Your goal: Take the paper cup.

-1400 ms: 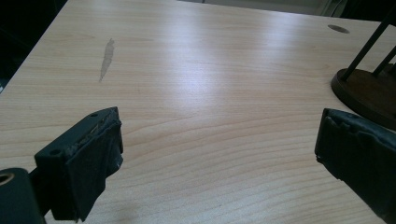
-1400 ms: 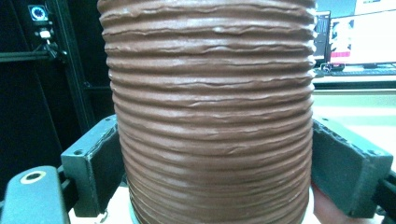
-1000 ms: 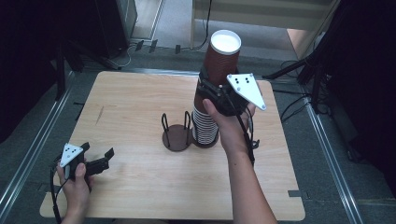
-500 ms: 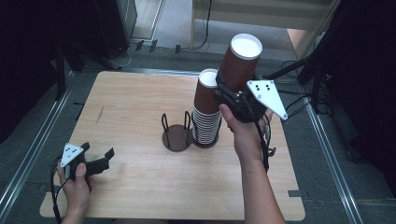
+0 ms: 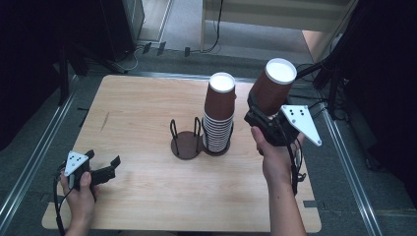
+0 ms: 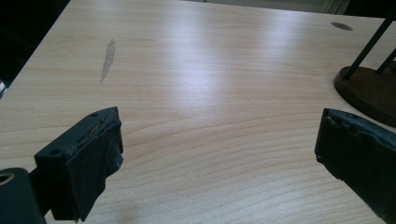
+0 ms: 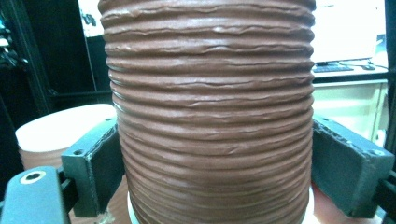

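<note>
From the high view, my right tongs grip a brown ribbed cup, held tilted in the air just right of the cup stack on the bench. Beside the stack stands an empty wire holder. My left tongs rest low at the near left corner, spread apart and holding nothing.

In the left gripper view, both jaws stand wide over bare wood, the holder's dark base far off to one side.

In the right gripper view, the jaws press the cup's ribbed wall from both sides, the stack's white top behind.

I judge the cup is just separated; next I should carry it to the empty holder and lower it squarely
</note>
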A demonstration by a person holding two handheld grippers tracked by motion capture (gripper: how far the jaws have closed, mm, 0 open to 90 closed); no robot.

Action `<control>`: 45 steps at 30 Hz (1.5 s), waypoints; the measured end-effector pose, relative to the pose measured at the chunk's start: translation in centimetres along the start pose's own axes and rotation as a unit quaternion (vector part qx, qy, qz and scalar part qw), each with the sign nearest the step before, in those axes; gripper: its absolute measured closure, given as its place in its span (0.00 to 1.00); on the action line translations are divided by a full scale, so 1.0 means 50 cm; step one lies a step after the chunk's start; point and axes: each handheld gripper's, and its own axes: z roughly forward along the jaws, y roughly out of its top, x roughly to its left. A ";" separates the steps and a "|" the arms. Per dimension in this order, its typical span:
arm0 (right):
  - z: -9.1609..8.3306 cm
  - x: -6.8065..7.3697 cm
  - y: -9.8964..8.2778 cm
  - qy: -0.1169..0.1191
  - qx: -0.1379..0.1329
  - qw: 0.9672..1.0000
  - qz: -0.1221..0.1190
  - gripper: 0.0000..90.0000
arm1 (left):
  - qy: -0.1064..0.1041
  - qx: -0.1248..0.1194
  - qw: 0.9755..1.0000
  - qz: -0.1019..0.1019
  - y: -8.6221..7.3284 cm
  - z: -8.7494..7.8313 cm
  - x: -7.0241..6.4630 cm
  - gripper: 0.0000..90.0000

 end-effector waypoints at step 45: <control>-0.103 -0.072 -0.277 -0.025 0.068 0.997 0.016 0.13 | -0.051 -0.009 0.999 0.010 0.079 0.018 -0.087 0.02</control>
